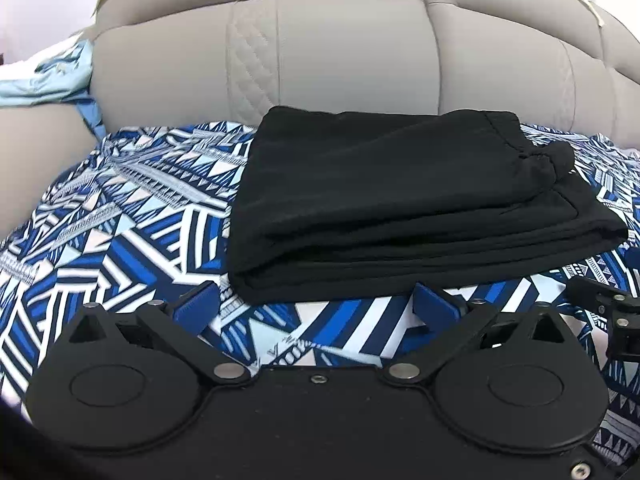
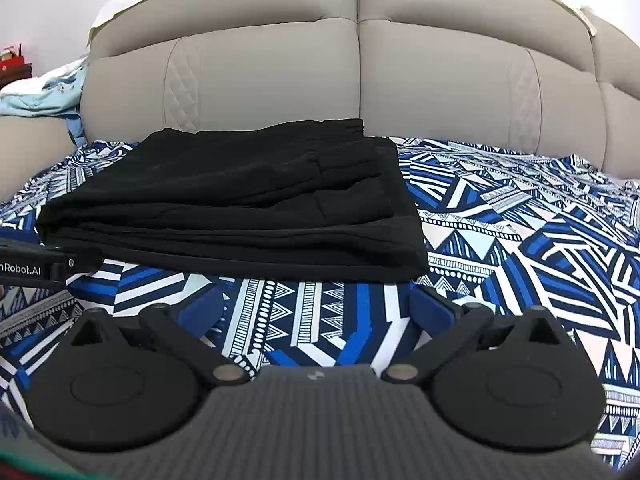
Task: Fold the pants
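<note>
In the left wrist view we saw the black pants (image 1: 404,208) lying folded into a thick rectangular stack on the bed sheet (image 1: 120,216), a cloth patterned in blue, white and pale geometric shapes, with the gathered elastic waistband at the stack's far right corner. The stack lay close to the padded grey headboard (image 1: 340,52) behind it. Our left claw (image 1: 316,304) was released, its blue-padded fingers (image 1: 434,304) spread wide and apart from the cloth, just short of the stack's near edge, grasping nothing. At the right edge of that view a part of the right claw (image 1: 608,304) showed, also off the pants. A crumpled light blue cloth (image 1: 48,76) sat at the far left beside the headboard. In the right wrist view the pants (image 2: 240,196) lay left of centre, layered edges facing us, flat on the bed sheet (image 2: 520,220). Our right claw (image 2: 316,308) stood released as well, fingers spread and empty, near the stack's front right corner without touching it. The left claw (image 2: 52,264) showed at the left edge, just beside the stack's near left corner.
</note>
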A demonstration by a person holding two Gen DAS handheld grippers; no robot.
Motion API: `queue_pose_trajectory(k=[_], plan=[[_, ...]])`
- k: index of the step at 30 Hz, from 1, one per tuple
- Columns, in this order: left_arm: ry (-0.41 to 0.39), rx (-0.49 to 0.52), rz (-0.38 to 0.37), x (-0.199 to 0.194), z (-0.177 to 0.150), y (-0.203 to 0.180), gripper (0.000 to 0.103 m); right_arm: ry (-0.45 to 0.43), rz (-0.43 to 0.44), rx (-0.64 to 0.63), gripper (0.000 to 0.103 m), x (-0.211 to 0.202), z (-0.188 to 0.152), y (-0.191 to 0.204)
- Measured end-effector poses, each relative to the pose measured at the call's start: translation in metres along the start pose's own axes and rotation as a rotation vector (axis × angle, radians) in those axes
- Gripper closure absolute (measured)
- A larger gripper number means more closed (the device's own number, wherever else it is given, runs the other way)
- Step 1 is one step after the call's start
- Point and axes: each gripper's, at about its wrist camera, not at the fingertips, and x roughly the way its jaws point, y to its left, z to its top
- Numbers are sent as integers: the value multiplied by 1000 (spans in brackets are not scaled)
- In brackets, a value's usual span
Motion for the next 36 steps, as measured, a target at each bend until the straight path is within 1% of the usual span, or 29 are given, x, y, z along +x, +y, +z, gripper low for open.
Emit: queue_pose_trajectory(k=[6,12,23,36], plan=[[-31,15,-38,7,1,0,0,-16,11,-16,0,5,0,7],[-75,26,-54,8,-5,3,0,-26,20,-28,0,7,-1,11],[-81,22,-57,7,-6,3,0,-25,40,-51,0,5,-3,10],[-88,16,-55,6,-7,2,0,-27,39,-58,0,5,-3,9]])
